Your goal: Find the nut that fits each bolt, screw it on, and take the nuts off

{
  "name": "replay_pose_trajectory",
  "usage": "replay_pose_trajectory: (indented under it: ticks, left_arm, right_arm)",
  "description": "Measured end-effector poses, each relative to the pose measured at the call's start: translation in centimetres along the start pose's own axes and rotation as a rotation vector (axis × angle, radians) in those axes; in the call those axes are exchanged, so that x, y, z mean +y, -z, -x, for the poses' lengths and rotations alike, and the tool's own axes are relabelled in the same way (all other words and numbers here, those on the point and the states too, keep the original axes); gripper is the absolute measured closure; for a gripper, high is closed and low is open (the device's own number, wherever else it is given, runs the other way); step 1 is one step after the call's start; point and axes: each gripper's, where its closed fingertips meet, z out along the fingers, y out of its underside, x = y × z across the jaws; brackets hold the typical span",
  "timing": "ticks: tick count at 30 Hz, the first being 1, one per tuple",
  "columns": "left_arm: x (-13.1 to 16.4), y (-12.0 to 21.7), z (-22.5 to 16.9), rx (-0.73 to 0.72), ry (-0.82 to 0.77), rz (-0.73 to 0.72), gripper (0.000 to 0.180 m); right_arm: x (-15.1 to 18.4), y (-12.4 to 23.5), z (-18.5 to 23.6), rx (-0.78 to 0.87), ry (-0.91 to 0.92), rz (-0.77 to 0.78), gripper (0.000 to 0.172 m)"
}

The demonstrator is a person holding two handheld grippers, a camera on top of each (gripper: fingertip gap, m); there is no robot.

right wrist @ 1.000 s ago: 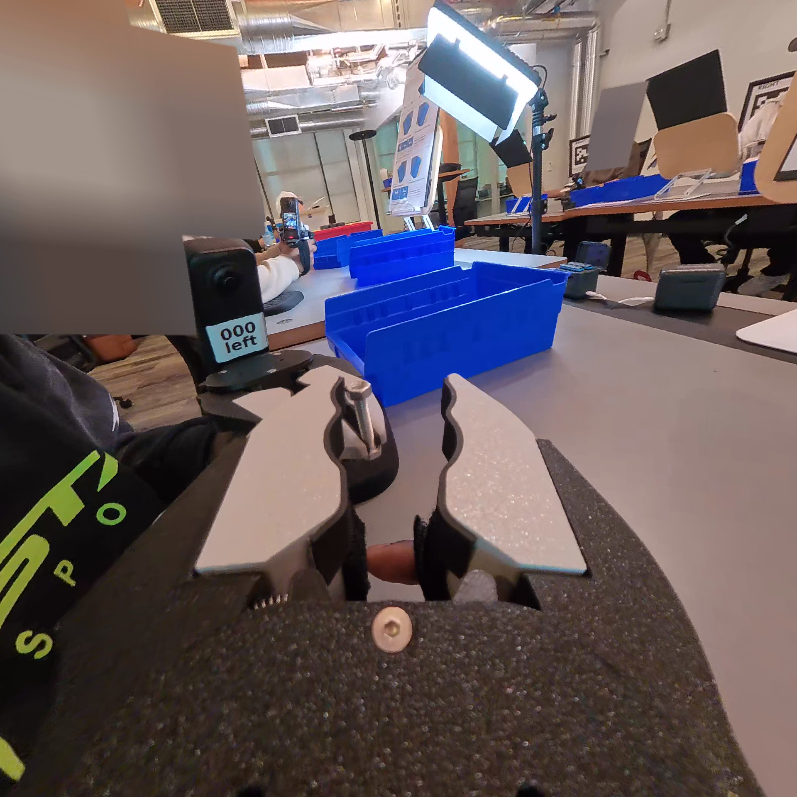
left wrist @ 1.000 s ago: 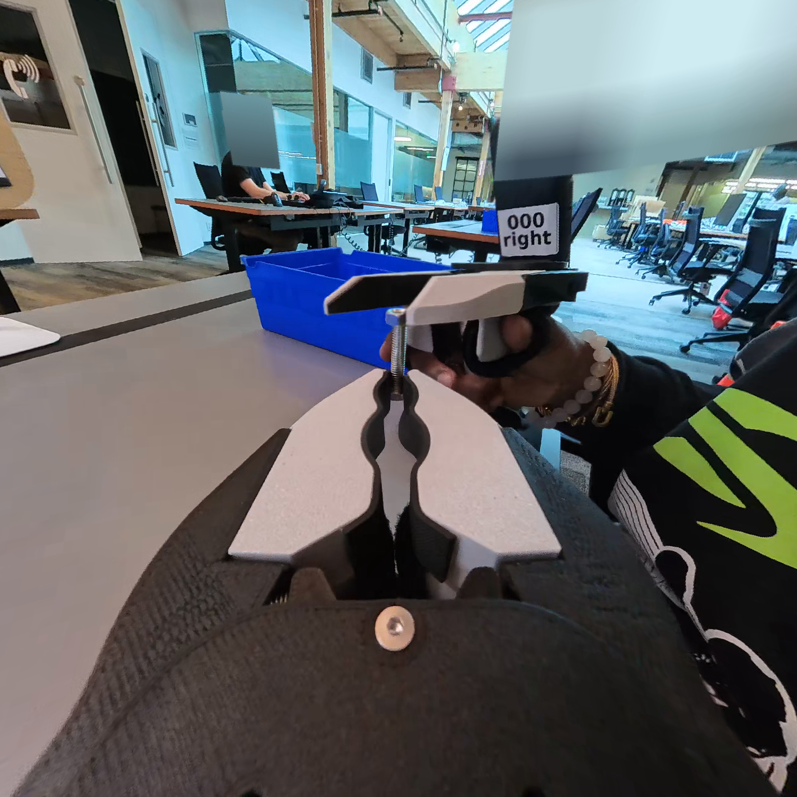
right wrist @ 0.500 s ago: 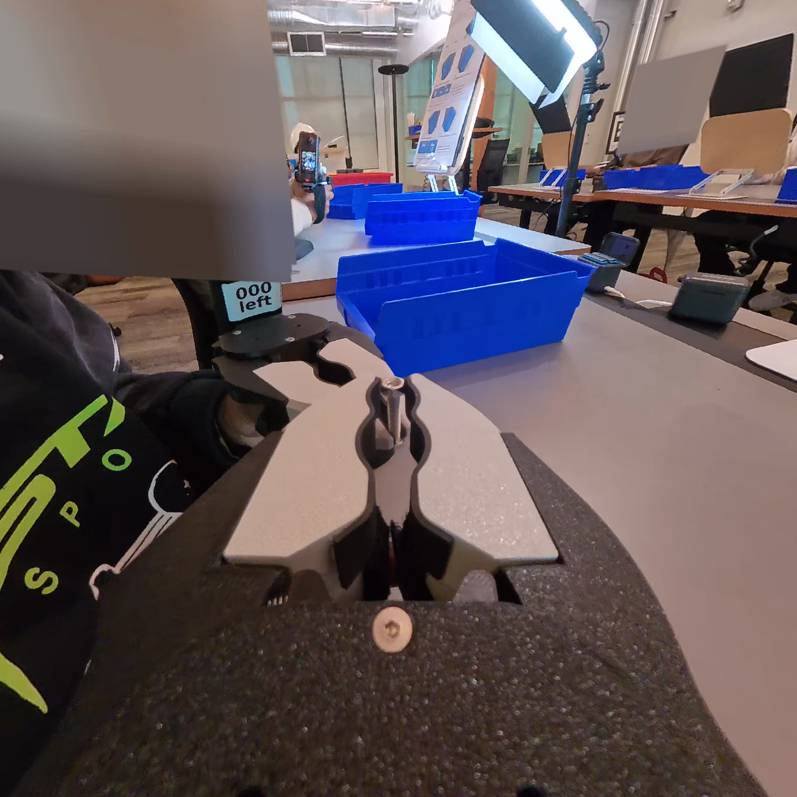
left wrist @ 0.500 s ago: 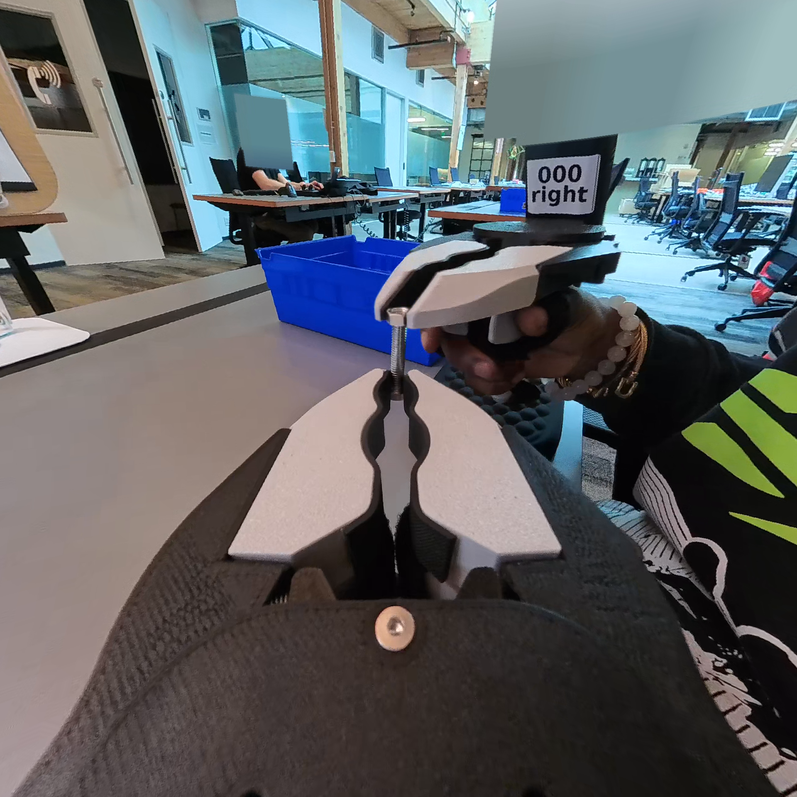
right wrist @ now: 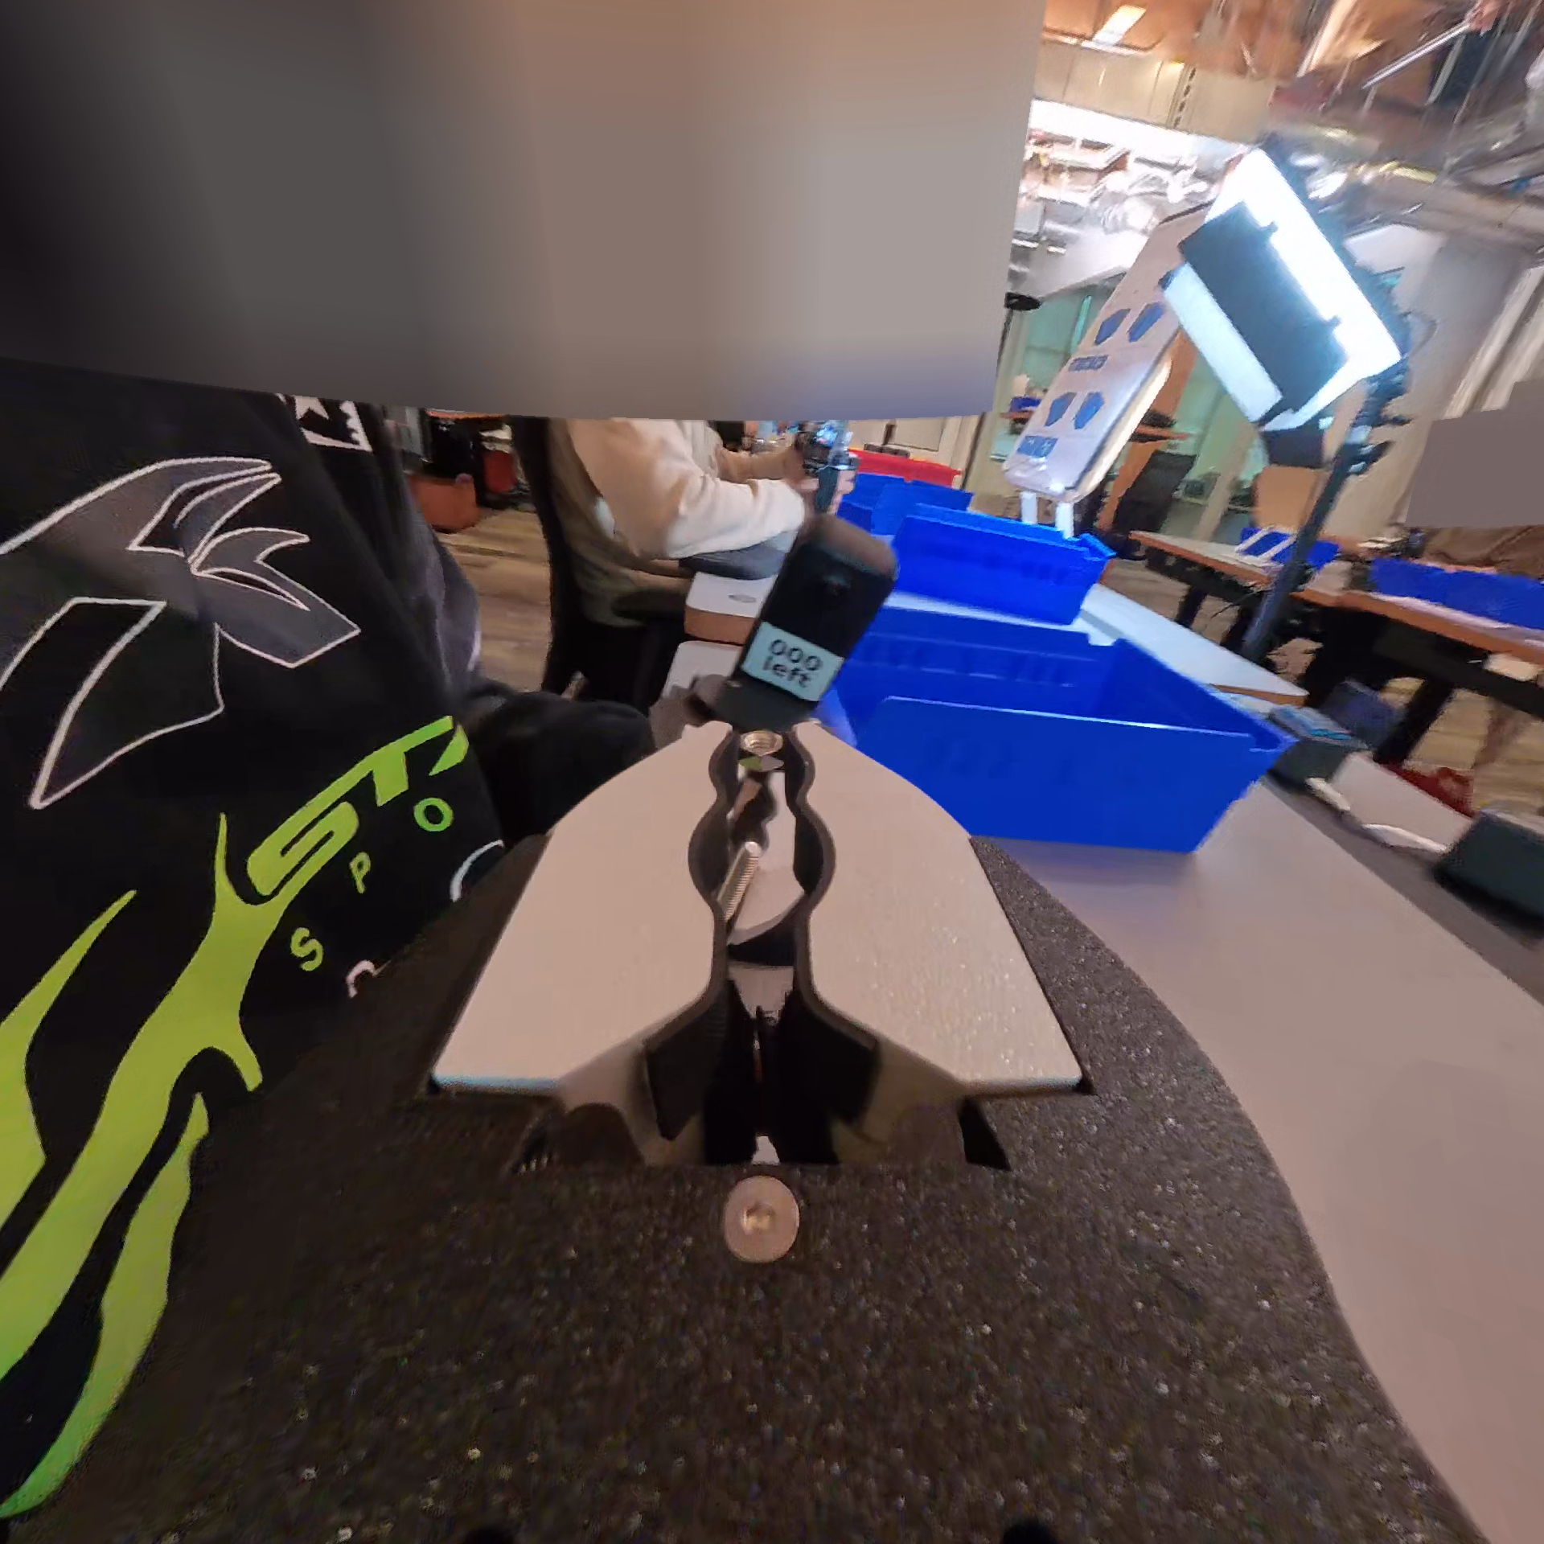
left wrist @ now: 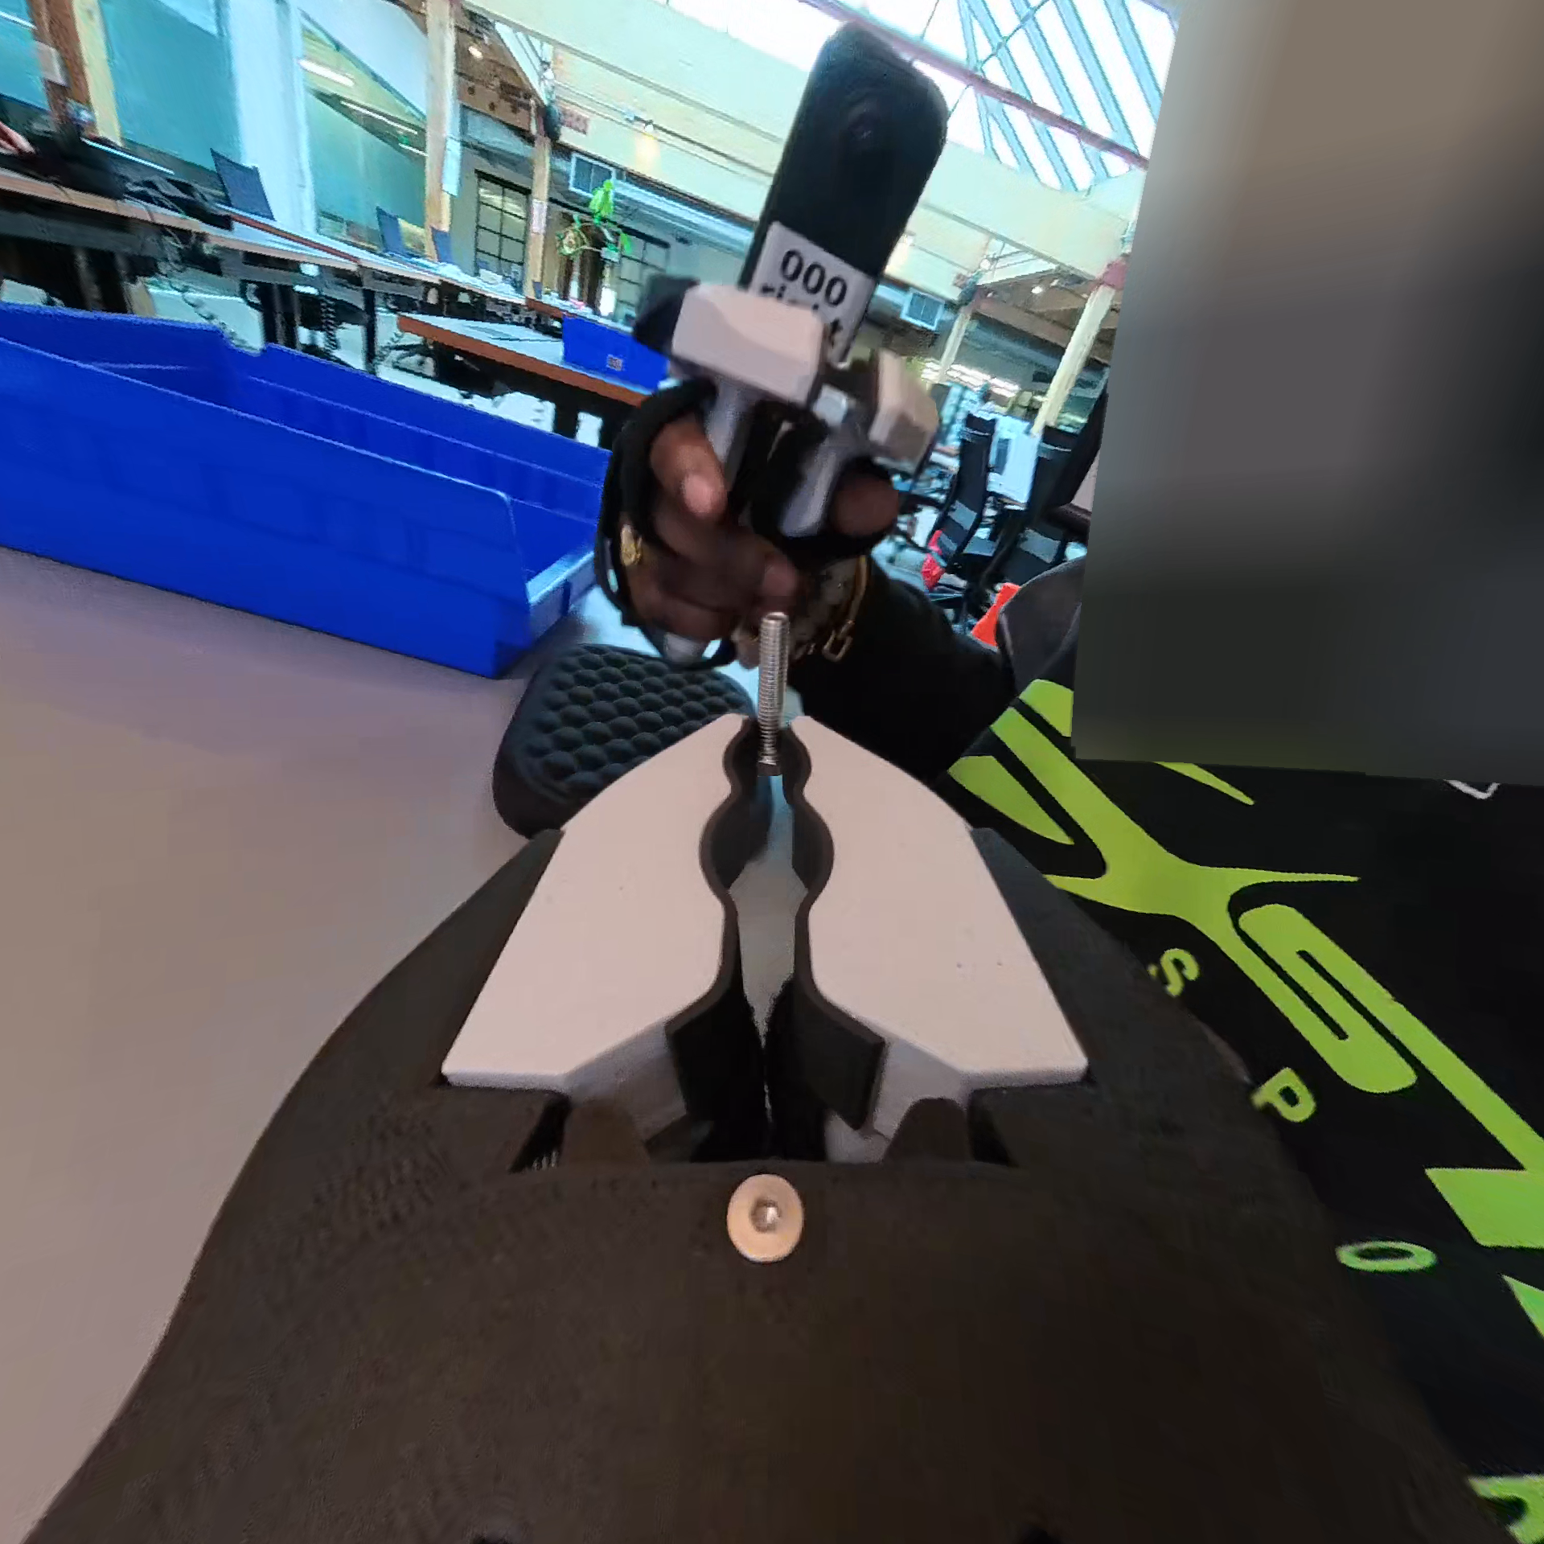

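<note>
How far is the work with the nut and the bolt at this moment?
Done: the nut is off; the bolt stands with a bare thread.

In hand: the left gripper is clamped on the bolt near its head, and the right gripper pinches the nut at its fingertips.

Left: other bolts and nuts, none visible here.

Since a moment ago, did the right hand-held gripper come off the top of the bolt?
Yes. The right hand-held gripper has gone up, clear of the bolt, whose tip is now bare. It holds a nut.
</note>
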Motion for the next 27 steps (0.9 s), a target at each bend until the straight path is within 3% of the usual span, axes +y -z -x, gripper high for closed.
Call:
replay_pose_trajectory:
  ticks: [3, 6, 9, 11, 15, 19, 27]
  left_arm:
    - [-0.5, 0.2, 0.7, -0.074, -0.047, -0.021, 0.175]
    - [-0.8, 0.8, 1.6, -0.159, -0.09, -0.041, 0.175]
    - [-1.1, 1.2, 2.1, -0.212, -0.11, -0.063, 0.175]
    - [-1.2, 1.3, 2.3, -0.232, -0.116, -0.073, 0.175]
    - [-1.1, 1.2, 2.6, -0.258, -0.128, -0.062, 0.175]
    - [-0.9, 1.0, 2.6, -0.267, -0.142, -0.046, 0.175]
    - [-0.8, 1.0, 2.7, -0.27, -0.144, -0.04, 0.175]
  right_arm:
    - [-1.0, 3.2, -3.0, 0.195, 0.08, 0.08, 0.162]
    - [-0.5, 10.0, -8.3, 0.55, 0.103, 0.285, 0.162]
    - [2.4, 18.9, -12.3, 0.875, -0.005, 0.568, 0.161]
    - [5.3, 23.3, -13.1, 0.978, -0.157, 0.721, 0.161]
    - [11.3, 28.3, -13.0, 1.016, -0.432, 0.98, 0.161]
    - [15.2, 29.8, -13.0, 0.965, -0.585, 1.134, 0.161]
    - [17.5, 30.4, -12.9, 0.907, -0.698, 1.257, 0.157]
